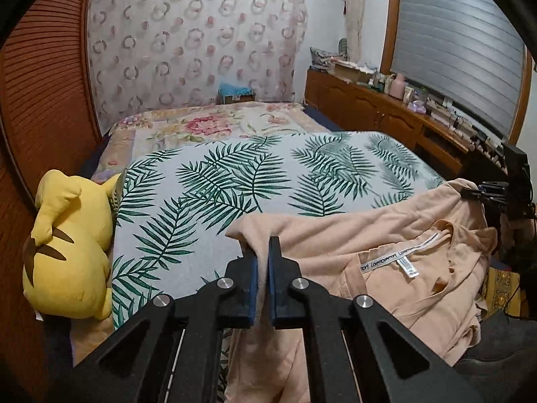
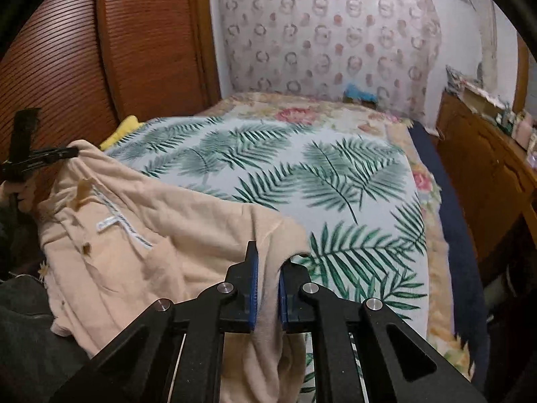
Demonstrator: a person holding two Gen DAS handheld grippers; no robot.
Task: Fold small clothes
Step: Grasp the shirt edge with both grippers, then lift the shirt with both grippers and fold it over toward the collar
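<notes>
Peach shirt (image 1: 386,245) is soft, light and floppy, hanging at the bottom of both frames. My left gripper (image 1: 263,252) and right gripper (image 2: 268,265) each pinch one edge, over the leaf sheet (image 1: 235,181).

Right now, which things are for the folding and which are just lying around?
For folding: peach garment, left gripper, right gripper, leaf-print sheet.
Lying about: yellow plush toy, pink bottle, blue box.
</notes>
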